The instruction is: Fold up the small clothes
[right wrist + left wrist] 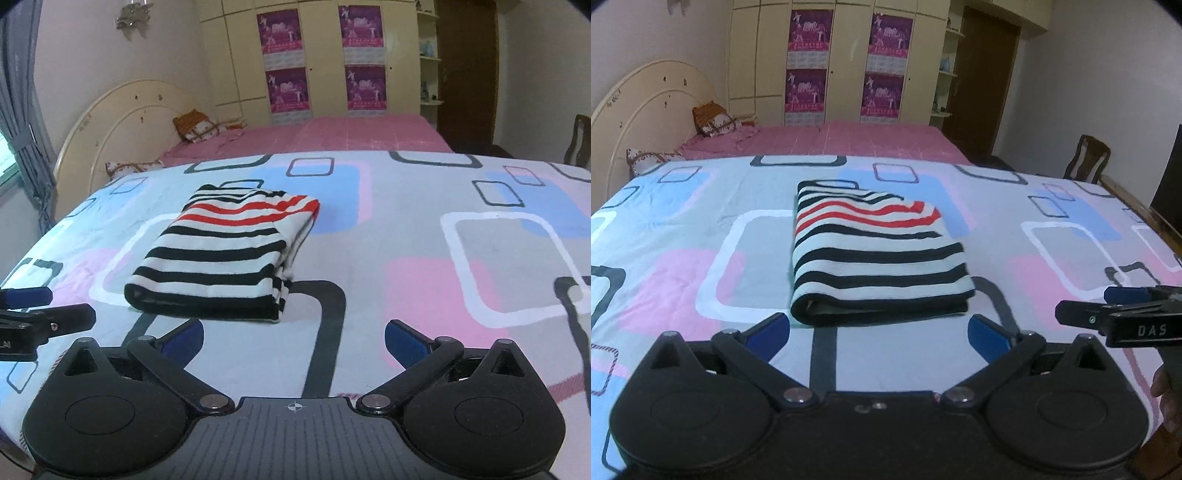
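Observation:
A small garment (875, 254) with black, white and red stripes lies folded into a neat rectangle on the patterned bed sheet (683, 236). It also shows in the right wrist view (225, 251), left of centre. My left gripper (879, 332) is open and empty, just short of the garment's near folded edge. My right gripper (293, 341) is open and empty, to the right of the garment's near corner. Each gripper shows side-on in the other's view: the right gripper (1071, 314) and the left gripper (77, 317).
The sheet (406, 236) has pink, blue and grey squares. Behind it lies a pink bed (827, 142) with pillows (714, 120) and a cream headboard (646, 99). A wardrobe with posters (846, 62), a brown door (986, 81) and a wooden chair (1087, 158) stand at the back.

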A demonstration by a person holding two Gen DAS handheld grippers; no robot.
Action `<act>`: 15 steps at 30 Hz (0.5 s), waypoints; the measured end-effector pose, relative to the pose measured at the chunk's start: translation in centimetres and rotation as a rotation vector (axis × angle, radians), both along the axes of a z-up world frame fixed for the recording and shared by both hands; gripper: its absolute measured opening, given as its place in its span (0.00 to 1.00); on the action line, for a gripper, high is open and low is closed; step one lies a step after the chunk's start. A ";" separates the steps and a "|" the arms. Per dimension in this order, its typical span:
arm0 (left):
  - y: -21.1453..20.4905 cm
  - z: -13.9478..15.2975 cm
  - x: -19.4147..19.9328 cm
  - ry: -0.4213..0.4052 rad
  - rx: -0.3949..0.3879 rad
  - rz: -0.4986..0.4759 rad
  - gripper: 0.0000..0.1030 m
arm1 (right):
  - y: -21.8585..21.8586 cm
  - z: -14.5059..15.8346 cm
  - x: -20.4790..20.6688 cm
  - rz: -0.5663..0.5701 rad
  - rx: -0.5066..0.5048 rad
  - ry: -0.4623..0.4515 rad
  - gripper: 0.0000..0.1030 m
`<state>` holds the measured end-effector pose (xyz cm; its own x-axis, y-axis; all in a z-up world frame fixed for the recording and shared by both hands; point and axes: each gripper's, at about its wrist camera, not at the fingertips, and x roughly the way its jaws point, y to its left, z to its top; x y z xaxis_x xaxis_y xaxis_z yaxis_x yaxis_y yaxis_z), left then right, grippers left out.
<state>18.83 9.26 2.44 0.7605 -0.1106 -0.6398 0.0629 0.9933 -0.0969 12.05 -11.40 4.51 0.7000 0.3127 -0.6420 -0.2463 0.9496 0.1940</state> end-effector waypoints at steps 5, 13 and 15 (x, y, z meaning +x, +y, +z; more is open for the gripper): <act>-0.8 1.1 -2.1 -0.026 0.010 0.013 1.00 | -1.0 1.3 -2.3 -0.007 -0.009 -0.022 1.00; -2.4 2.6 -5.6 -0.064 0.021 0.014 1.00 | -2.8 3.0 -5.9 -0.017 -0.006 -0.051 1.00; -2.7 3.0 -6.5 -0.079 0.025 0.020 1.00 | -3.1 3.3 -6.6 -0.015 -0.001 -0.053 1.00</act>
